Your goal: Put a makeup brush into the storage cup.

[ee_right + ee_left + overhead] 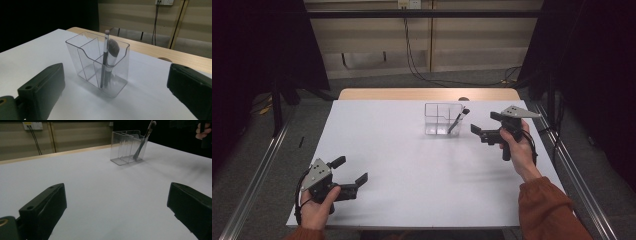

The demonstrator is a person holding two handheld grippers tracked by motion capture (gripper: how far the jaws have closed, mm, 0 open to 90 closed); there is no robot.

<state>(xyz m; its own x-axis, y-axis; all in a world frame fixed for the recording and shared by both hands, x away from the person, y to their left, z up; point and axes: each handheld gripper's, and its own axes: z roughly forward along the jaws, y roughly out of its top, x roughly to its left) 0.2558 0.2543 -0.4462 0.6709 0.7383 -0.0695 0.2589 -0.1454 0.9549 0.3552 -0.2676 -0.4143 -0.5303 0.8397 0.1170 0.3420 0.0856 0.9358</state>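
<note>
Item one: clear acrylic organizer (443,119), standing upright toward the far right of the white table (412,165), divided into compartments. I judged it sat there to keep the brushes within easy reach of my right side.

Item two: makeup brush (110,62), dark handle down and bristle head up, leaning in the compartment nearest my right gripper's camera. Beside it in the same compartment stood a thinner brush (104,60) with a pale tip (its head too small to make out). Both rested against the organizer wall, which I took as the reason they stayed up.

Item three: right gripper (485,125), held above the table just to the right of the organizer, apart from it, jaws spread wide and gripping nothing. The right hand (515,145) was wrapped round the handle, forearm rising from the lower right in an orange sleeve (547,210), wrist cocked so the jaws pointed left at the organizer. In my judgement this was a pose lined up on the brushes, either just let go or ready to reach.

Item four: left gripper (349,175), low over the near left corner, well apart from the organizer, jaws likewise spread and empty. The left hand (317,207) gripped its handle, jaws aimed across the table toward the organizer; I read it as parked out of the way.
</note>
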